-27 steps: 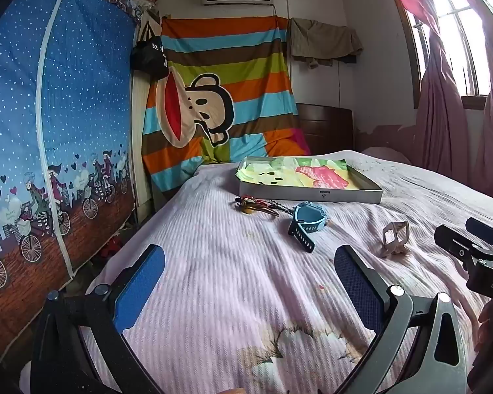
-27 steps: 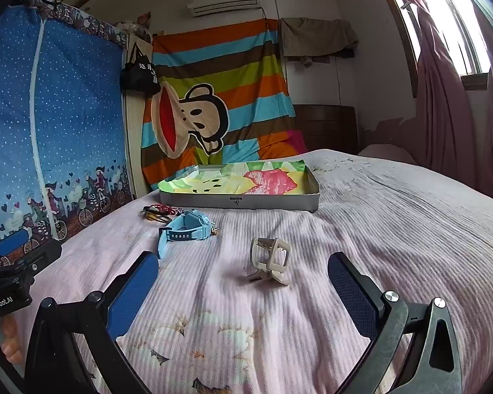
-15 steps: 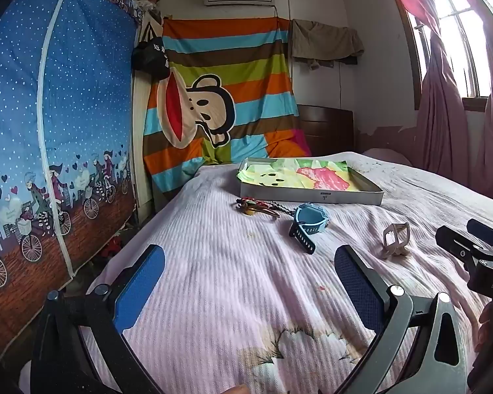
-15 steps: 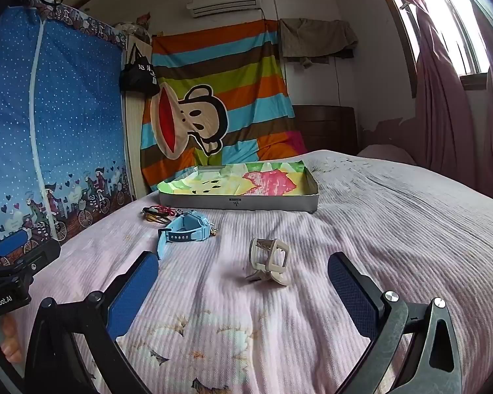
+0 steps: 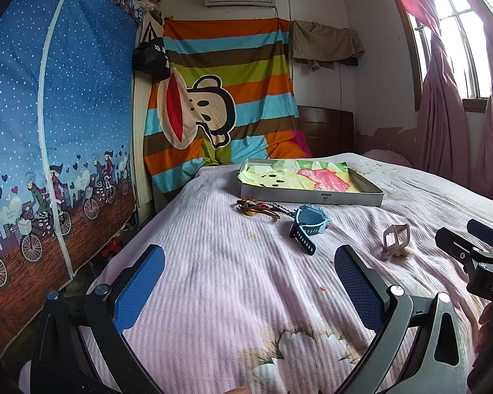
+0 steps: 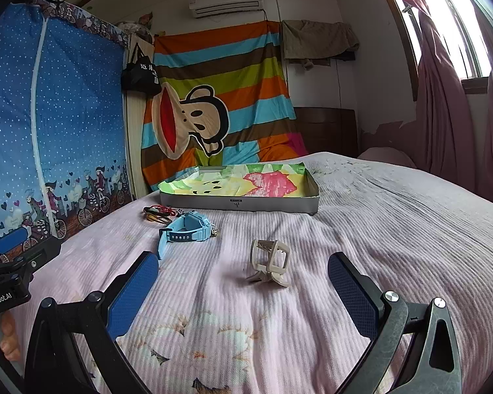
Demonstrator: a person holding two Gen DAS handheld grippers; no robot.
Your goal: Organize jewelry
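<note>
A shallow grey box lined with colourful paper lies far back on the pink bed. In front of it lie a bundle of red and brown bracelets, a light blue watch and a beige hair claw. My left gripper is open and empty, low over the bed, well short of the watch. My right gripper is open and empty, with the hair claw just beyond its fingertips. Each gripper shows at the edge of the other's view.
A blue zip-up fabric wardrobe stands along the bed's left side. A striped cartoon monkey blanket hangs behind the bed. Pink curtains and a window are on the right. The bed's left edge drops to the floor.
Both views have shifted only slightly. The right gripper has crept a little closer to the hair claw. Nothing was grasped or moved.
</note>
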